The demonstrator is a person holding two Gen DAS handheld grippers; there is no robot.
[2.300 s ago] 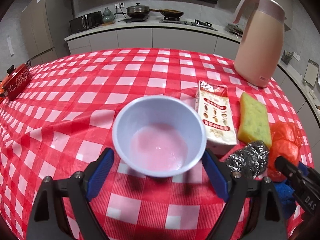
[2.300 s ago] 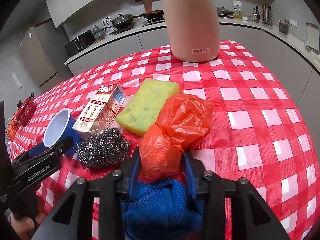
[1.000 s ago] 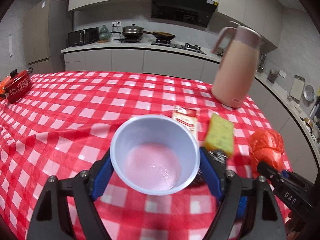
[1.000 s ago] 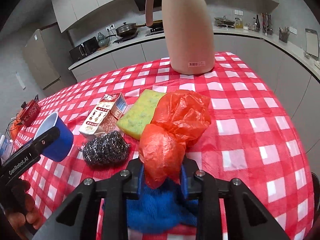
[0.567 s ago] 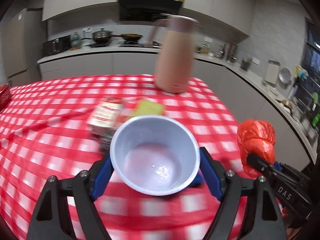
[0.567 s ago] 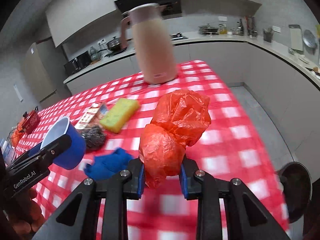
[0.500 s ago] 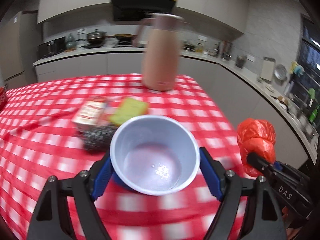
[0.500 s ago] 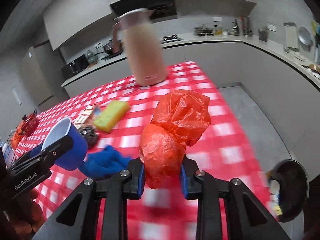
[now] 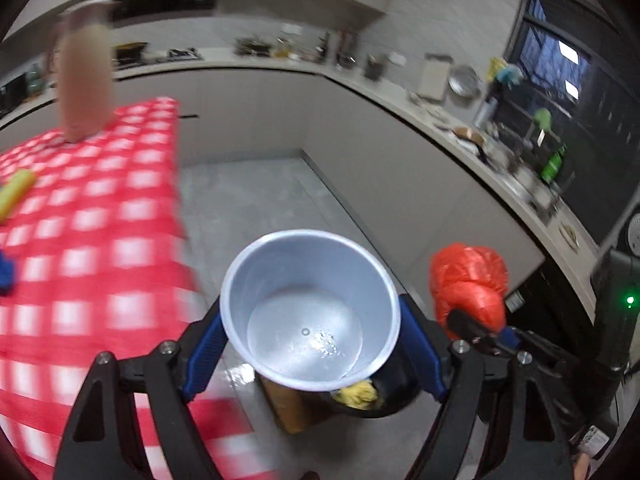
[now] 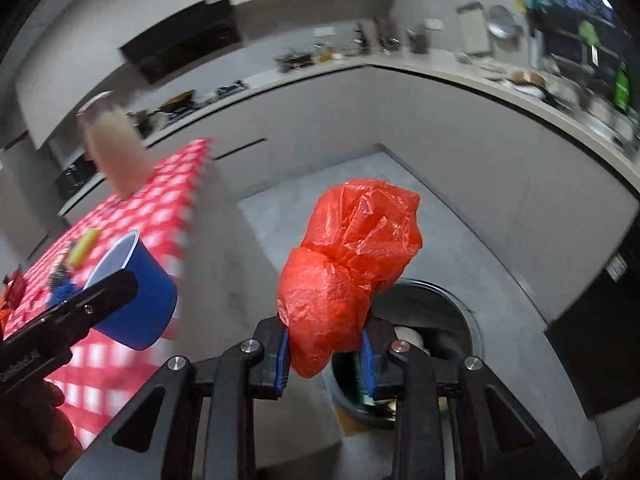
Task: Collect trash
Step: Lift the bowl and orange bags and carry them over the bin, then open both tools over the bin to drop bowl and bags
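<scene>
While clamped, crinkled red plastic bag [image 10: 352, 264], round blue cup [image 9: 310, 316]

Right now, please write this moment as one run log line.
left gripper: holds blue cup | right gripper: holds orange bag | trash bin: on floor below | phase: carrying

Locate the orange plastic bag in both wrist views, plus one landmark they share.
Left wrist view: the orange plastic bag sits at right of centre, right of the blue cup, clamped in the right gripper.
Right wrist view: the bag fills the centre, pinched in the right gripper, above the trash bin on the floor.
Shared landmark: the pink jug on the red checked tablecloth, upper left in both.
</scene>
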